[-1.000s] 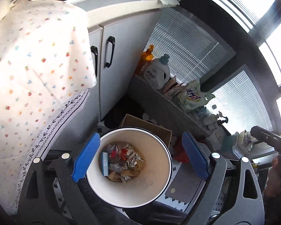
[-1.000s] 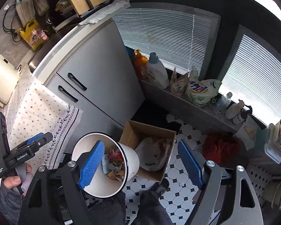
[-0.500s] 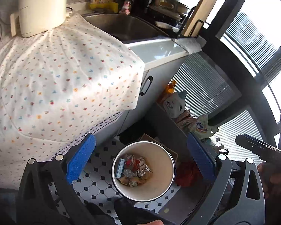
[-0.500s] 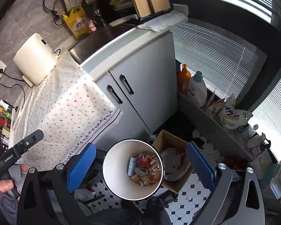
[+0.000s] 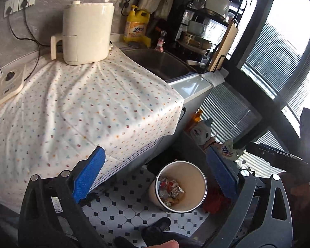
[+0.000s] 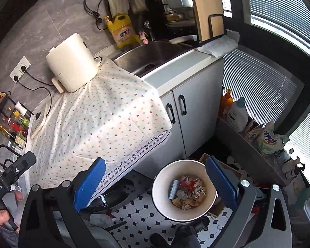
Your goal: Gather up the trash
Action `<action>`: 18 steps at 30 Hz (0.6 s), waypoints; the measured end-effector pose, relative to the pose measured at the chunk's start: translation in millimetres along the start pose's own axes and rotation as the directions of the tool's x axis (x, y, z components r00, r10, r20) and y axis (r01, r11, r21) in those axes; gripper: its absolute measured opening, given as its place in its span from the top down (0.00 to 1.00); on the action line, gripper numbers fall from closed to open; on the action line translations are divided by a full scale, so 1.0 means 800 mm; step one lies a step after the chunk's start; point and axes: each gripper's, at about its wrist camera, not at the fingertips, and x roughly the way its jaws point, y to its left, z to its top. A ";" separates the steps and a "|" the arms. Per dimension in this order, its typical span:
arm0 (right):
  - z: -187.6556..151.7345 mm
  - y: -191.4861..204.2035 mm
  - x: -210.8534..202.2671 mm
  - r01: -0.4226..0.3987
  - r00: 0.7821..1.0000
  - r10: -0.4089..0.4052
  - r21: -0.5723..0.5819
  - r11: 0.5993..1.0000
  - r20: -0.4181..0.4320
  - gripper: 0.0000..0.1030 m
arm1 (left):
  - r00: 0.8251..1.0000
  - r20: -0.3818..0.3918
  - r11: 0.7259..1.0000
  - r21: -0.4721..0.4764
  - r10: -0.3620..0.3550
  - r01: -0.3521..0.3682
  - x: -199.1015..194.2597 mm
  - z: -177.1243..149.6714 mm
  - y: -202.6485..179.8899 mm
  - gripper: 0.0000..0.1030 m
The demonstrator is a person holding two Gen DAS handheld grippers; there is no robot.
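Observation:
A white round bin stands on the black-and-white tiled floor, holding crumpled wrappers and foil trash. My left gripper hangs high above it, open wide, with nothing between its blue pads. In the right wrist view the same bin sits low and right of centre, with the trash lying in its bottom. My right gripper is also open and empty, well above the bin.
A counter under a dotted cloth fills the left, bearing a white appliance and a flat scale. A sink lies behind. A cardboard box and detergent bottles stand beyond the bin.
Both grippers have risen and drawn back from the bin, which now looks smaller and lower. The countertop, appliance and sink have come into view. Both pairs of jaws stand slightly wider.

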 end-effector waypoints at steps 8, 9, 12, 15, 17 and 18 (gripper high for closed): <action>-0.043 0.078 -0.050 -0.013 0.998 0.014 -0.013 1.000 0.068 0.08 | 0.998 0.053 1.000 0.023 -0.015 0.014 -0.081 -0.022 0.044 0.06; -0.049 0.086 -0.057 -0.014 0.997 0.015 -0.017 1.000 0.077 0.08 | 0.998 0.061 1.000 0.026 -0.018 0.017 -0.089 -0.024 0.047 0.06; -0.068 0.106 -0.076 -0.010 0.994 0.014 -0.037 0.999 0.111 0.08 | 0.996 0.088 0.999 0.036 -0.017 0.014 -0.114 -0.035 0.055 0.06; -0.085 0.120 -0.092 -0.016 0.990 0.023 -0.053 0.998 0.136 0.08 | 0.994 0.109 0.999 0.041 -0.022 0.018 -0.135 -0.046 0.060 0.06; -0.094 0.126 -0.102 -0.018 0.988 0.026 -0.058 0.998 0.153 0.08 | 0.993 0.120 0.999 0.049 -0.023 0.017 -0.147 -0.053 0.060 0.06; -0.099 0.128 -0.108 -0.020 0.986 0.030 -0.059 0.998 0.163 0.08 | 0.992 0.126 0.998 0.054 -0.023 0.017 -0.152 -0.056 0.059 0.06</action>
